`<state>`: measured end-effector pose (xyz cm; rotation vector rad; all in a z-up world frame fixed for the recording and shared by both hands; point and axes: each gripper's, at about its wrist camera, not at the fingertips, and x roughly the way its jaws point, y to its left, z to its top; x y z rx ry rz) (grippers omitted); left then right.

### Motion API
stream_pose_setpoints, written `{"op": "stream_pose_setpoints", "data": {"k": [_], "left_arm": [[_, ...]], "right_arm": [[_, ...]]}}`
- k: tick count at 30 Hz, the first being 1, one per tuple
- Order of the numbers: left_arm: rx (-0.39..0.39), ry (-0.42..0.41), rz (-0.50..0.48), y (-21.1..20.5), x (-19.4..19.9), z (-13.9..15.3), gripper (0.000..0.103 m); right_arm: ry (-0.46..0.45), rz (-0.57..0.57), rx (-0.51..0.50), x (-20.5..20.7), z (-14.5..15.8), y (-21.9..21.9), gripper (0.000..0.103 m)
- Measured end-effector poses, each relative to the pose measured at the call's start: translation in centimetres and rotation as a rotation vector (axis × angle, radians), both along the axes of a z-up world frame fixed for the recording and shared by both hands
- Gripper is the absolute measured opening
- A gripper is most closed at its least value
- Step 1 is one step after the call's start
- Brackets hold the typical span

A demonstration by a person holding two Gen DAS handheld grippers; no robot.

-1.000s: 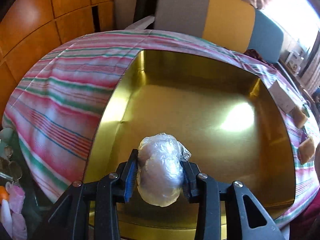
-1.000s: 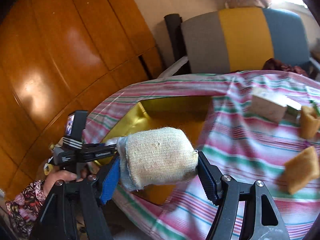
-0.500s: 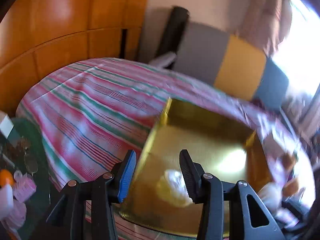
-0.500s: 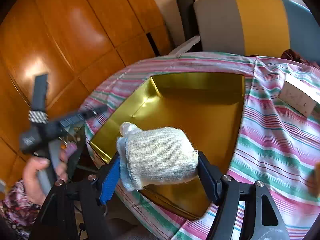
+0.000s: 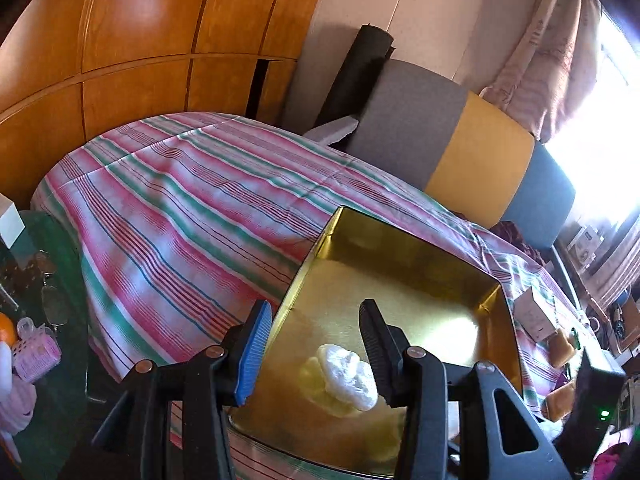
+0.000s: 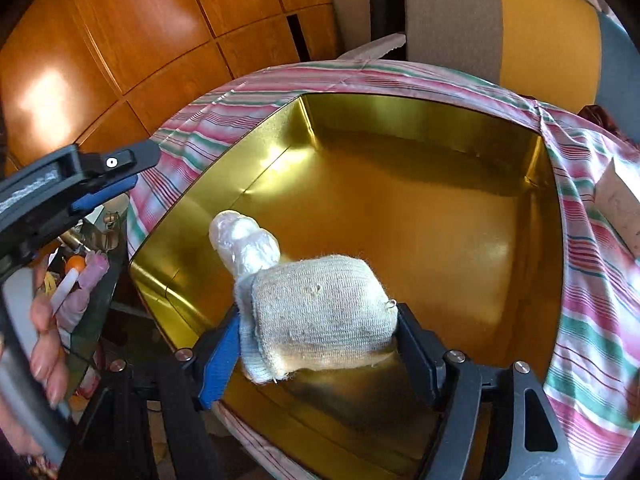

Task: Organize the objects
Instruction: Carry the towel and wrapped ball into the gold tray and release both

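Note:
A gold metal tray [image 5: 404,292] sits on the striped tablecloth. A clear plastic-wrapped bundle [image 5: 348,376] lies on its floor near the front left corner. My left gripper [image 5: 314,308] hovers above that bundle, open and holding nothing. In the right wrist view the same bundle [image 6: 244,244] rests inside the tray [image 6: 420,208]. My right gripper [image 6: 320,320] is shut on an off-white knitted cloth bundle [image 6: 324,312], held over the tray's near part, just beside the plastic bundle. The left gripper [image 6: 136,168] also shows at the left edge, held by a hand [image 6: 44,344].
The pink and green striped tablecloth [image 5: 180,220] covers the table around the tray. A grey, yellow and blue chair back [image 5: 460,152] stands behind. A white box [image 5: 536,316] and brown pieces [image 5: 562,344] lie right of the tray. A cluttered glass side table [image 5: 36,320] is at left.
My left gripper opened, left the plastic bundle in the tray, and drew up and back to the left. My right gripper carried the knitted bundle from beside the tray to over it, lower down.

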<state>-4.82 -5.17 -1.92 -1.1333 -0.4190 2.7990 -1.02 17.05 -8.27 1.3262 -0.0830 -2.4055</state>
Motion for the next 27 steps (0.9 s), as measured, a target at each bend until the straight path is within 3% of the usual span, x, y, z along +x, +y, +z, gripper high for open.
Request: {"op": "stream_pose_setpoints", "data": {"k": [4,8,13,19,27], "left_arm": [[-0.003,0.006,0.004,-0.1,0.4,0.3,0.046],[0.012,0.020,0.020,-0.7,0.6,0.6,0.046],[0.018,0.012,0.001,-0.3,0.6,0.4,0.046],[0.079,0.014,-0.113,1.7,1.0,0.3,0.046],[0.013,0.037,-0.273,6.2,2.6,0.3,0.046]], "right_arm": [[-0.027,0.025,-0.029,-0.2,-0.6,-1.4,0.078],[0.019,0.028,-0.071,1.0,0.5,-1.4,0.091],[0.068,-0.011,-0.097,2.3,2.0,-0.1,0.091],[0.135,-0.064,-0.044,3.4,3.6,1.8,0.093],[0.182,-0.169,-0.027,4.7,5.1,6.2,0.094]]}}
